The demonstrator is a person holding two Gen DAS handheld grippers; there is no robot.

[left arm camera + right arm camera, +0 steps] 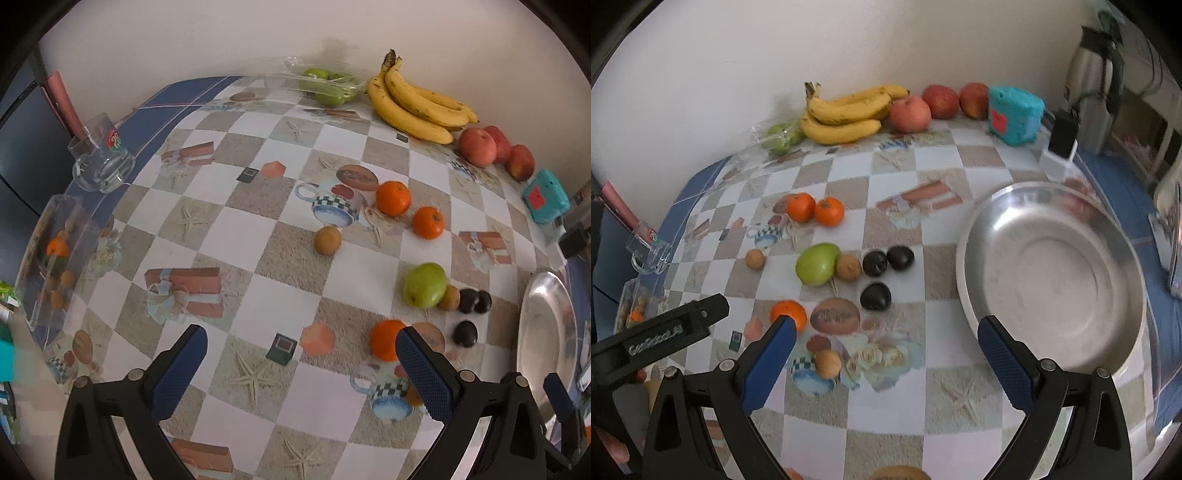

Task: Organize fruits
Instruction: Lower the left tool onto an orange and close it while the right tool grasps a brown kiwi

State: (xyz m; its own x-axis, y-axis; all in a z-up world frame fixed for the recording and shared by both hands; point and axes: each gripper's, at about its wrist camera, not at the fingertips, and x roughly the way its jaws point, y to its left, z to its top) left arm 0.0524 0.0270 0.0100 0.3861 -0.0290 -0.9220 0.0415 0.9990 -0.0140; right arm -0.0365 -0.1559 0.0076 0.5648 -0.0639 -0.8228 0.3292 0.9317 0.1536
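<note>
Fruit lies scattered mid-frame on the checked tablecloth (pixel 886 435), beside a steel dish (pixel 1052 280) at right, while both the left gripper (pixel 301 365) and the right gripper (pixel 886 354) hang spread wide, holding nothing.

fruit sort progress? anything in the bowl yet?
Done: nothing; the steel bowl holds no fruit. In hand: nothing; left gripper and right gripper are both open. Left: oranges, green mango, dark plums all loose on the table.
</note>
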